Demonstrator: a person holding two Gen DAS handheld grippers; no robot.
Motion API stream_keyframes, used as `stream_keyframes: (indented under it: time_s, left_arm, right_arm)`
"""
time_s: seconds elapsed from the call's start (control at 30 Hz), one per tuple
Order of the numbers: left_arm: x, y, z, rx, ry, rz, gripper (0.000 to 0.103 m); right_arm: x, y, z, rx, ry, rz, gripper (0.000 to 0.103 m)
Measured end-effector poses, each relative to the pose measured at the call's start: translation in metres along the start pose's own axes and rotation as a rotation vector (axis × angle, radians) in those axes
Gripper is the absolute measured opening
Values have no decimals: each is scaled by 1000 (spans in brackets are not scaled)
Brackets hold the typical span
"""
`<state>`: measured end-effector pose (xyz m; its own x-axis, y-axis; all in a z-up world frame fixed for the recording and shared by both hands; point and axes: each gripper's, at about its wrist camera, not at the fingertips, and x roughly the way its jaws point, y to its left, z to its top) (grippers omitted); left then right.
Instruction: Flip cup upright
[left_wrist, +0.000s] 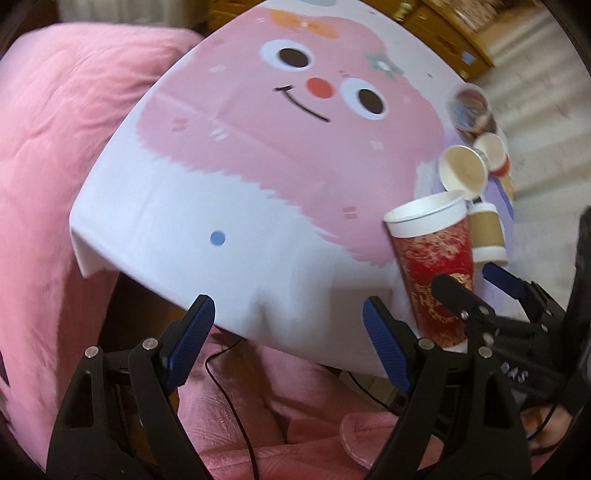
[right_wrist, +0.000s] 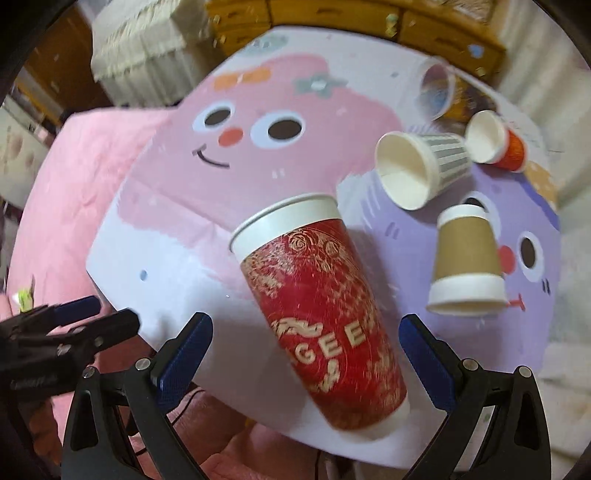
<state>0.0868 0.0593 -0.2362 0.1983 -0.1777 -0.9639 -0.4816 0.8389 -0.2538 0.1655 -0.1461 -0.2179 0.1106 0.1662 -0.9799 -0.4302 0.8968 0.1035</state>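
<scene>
- Your right gripper (right_wrist: 306, 349) is spread wide, and the tall red cup (right_wrist: 317, 314) stands between its 2 blue pads, mouth up, close to the near edge of the table (right_wrist: 155, 258). Neither pad looks to be touching it.
- So this red cup reads as upright already — though it seems to lean a little in the right wrist view, which could be only the fisheye bending it.
- Your left gripper (left_wrist: 291, 341) is open too, holding nothing, hanging at the table's near edge with the red cup (left_wrist: 436, 266) off to its right.
- The step in hand, as I judge it, is a clean let-go: draw the right gripper straight back along its own line, both pads clear of the wall — a paper cup this tall tips easily if brushed.
- Mind that near edge; a nudge toward you could send it off.
- Still to flip, by the look of it: the brown cup (right_wrist: 466, 254) sits mouth down just right of the red one, the striped cup (right_wrist: 421, 170) lies on its side, and the orange cup (right_wrist: 493, 142) lies on its side behind that. A 4th, farther back (right_wrist: 436, 90), is too blurred to call.
- For the brown one, come in level and pinch its mid wall gently, then roll the wrist over.
</scene>
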Motion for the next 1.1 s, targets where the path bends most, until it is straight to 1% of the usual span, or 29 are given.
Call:
stream_keyframes:
  time_s: [0.07,0.1,0.17,0.27,0.3,0.4,0.43,0.57,0.63,0.7,0.83,0.93,1.1]
  left_arm:
    - [3,2,-4,-42,1,5,81]
    - [3,5,-6,-57,1,11,81]
    - [2,8,-10,-98,-1,18,81]
    - [-1,13,-13,-132,-18,28,81]
    - [-3,13,-14,-144,-28,34,81]
    - [-8,16,-17,-161,-50,42,81]
    - [-10,16,-17,-166,-55,44,81]
    - [-16,19,-20,-186,-69,54,81]
    - [-20,23,-22,-189,-73,57,81]
    - [-27,24,-22,-184,-83,65,81]
    - [-36,24,-22,-150,-93,76,81]
    - [-43,22,-23,-113,-100,84,81]
    - [-50,19,-28,-77,-105,95,81]
  right_arm:
    - [17,-2,9,-40,53,10,103]
    - [26,-5,17,-59,72,6,103]
    - [41,-4,25,-106,113,-3,102]
    - [60,-2,33,-156,176,-24,101]
    - [64,-2,35,-166,187,-24,100]
    - [74,-2,39,-189,213,-20,92]
    - [77,-3,39,-197,219,-22,87]
    - [81,-6,44,-207,228,-7,85]
    - [77,-7,44,-202,224,7,85]
    - [66,-12,45,-191,201,31,84]
    - [32,-22,38,-190,81,92,83]
    - [1,-30,28,-189,-63,128,82]
    - [-43,-37,0,-214,-301,154,81]
